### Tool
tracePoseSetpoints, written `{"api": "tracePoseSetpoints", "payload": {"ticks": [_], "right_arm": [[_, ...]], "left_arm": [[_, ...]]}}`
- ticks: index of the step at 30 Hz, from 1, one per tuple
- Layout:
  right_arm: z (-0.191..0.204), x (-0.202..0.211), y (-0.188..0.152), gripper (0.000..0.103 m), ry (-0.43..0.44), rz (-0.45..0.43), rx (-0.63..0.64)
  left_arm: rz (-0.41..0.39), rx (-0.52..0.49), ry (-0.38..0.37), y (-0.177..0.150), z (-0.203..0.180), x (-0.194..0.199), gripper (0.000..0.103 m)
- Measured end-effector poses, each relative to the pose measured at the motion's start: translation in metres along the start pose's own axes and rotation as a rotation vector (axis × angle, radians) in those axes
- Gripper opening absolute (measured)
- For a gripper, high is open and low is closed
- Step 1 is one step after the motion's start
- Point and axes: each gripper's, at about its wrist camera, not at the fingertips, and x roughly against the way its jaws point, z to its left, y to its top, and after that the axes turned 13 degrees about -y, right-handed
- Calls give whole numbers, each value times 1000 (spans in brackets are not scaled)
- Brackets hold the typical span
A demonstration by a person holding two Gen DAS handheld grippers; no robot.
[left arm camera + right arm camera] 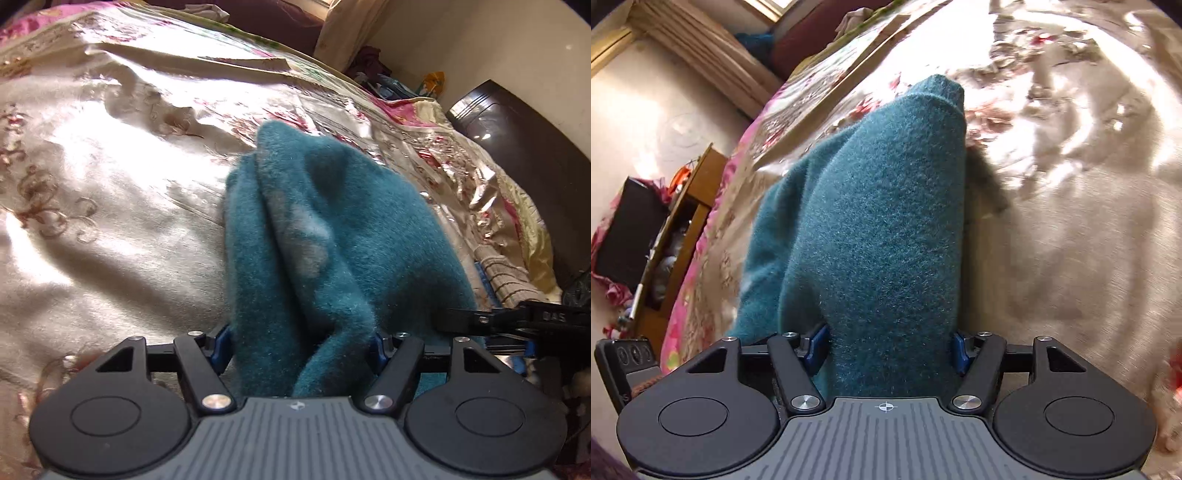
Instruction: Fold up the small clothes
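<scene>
Teal fleece garment hangs above the bed, bunched between both claws: left claw and right claw each pinch an end, its length trailing forward toward the bed.

A fuzzy teal cloth, bunched up above the bed

The soft, fluffy teal knitted cloth is lifted up and hangs in thick folds. It is squeezed together at the near end and gets narrow at the far end, where its tip points away. One faded pale patch shows on it.
</scene>
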Motion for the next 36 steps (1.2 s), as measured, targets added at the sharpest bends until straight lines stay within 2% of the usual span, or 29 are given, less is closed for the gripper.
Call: {"api": "tracePoseSetpoints", "payload": {"ticks": [3, 6, 8, 10, 14, 17, 19, 22, 28, 35, 36], "right_arm": [[4, 16, -7, 65, -34, -92, 68], [12, 34, -11, 65, -56, -189, 109], [25, 46, -13, 65, -44, -265, 156], [42, 50, -11, 65, -23, -303, 221], [82, 22, 4, 59, 27, -272, 317], [114, -17, 18, 36, 46, -190, 362], [129, -45, 24, 19, 18, -133, 381], [144, -71, 24, 12, -6, -119, 424], [155, -93, 25, 8, -13, -115, 431], [145, -72, 29, 8, 21, -130, 377], [145, -64, 29, 12, 31, -136, 371]], "left_arm": [[-27, -50, 104, 6, -4, 14, 74], [-47, -144, 213, 9, -14, 14, 75], [-40, -160, 243, 8, -16, 9, 75], [-46, -166, 259, 7, -16, 6, 76], [-53, -127, 250, 3, -10, 12, 76], [-52, -122, 252, 2, -9, 14, 76], [-53, -128, 251, 2, -9, 13, 76], [-56, -130, 274, 1, -2, 11, 76], [-63, -96, 304, 3, 10, 12, 76], [-57, -103, 319, 3, -3, 14, 77], [-56, -105, 321, 3, -6, 15, 77]]}}
